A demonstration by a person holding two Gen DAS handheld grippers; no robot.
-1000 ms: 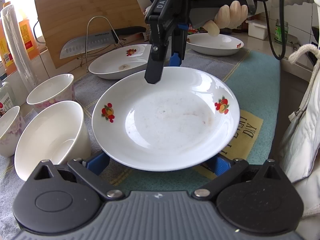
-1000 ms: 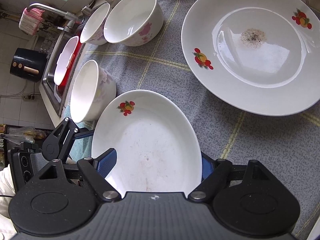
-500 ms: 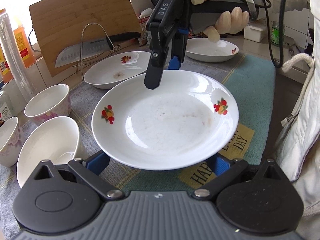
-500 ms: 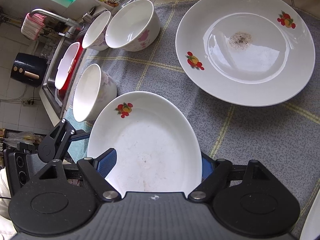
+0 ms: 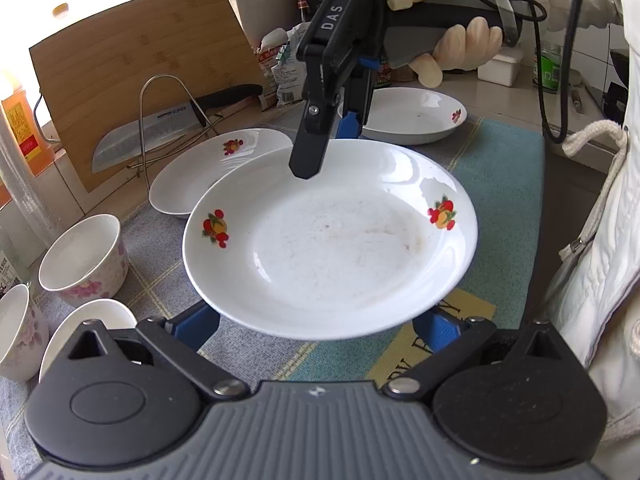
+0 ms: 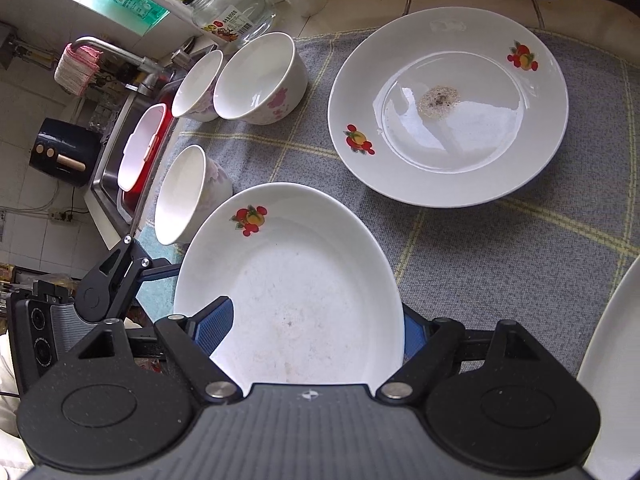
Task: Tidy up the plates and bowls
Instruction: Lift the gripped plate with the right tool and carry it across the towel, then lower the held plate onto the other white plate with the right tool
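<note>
A white plate (image 5: pixel 332 240) with fruit prints and faint smears hangs above the mat, held from two sides. My left gripper (image 5: pixel 316 324) straddles its near side, and both blue pads sit under the rim with their tips hidden. My right gripper (image 5: pixel 326 148) takes the far rim, one black finger inside the plate and the blue pad behind the rim. In the right wrist view the same plate (image 6: pixel 296 292) fills the gap of the right gripper (image 6: pixel 314 326). The left gripper (image 6: pixel 160 272) reaches its edge there from the left.
A second plate (image 6: pixel 448 108) with a dark stain and a third plate (image 5: pixel 404 116) lie on the grey checked mat (image 6: pixel 480 272). Three floral bowls (image 6: pixel 256 76) (image 6: pixel 196 84) (image 6: pixel 184 196) stand near the sink (image 6: pixel 116 152). A cutting board (image 5: pixel 136 60) and knife (image 5: pixel 160 136) lean behind.
Both grippers have risen with the plate between them and carried it across the mat. The bowls and the stained plate look smaller and have slid off to the side.
</note>
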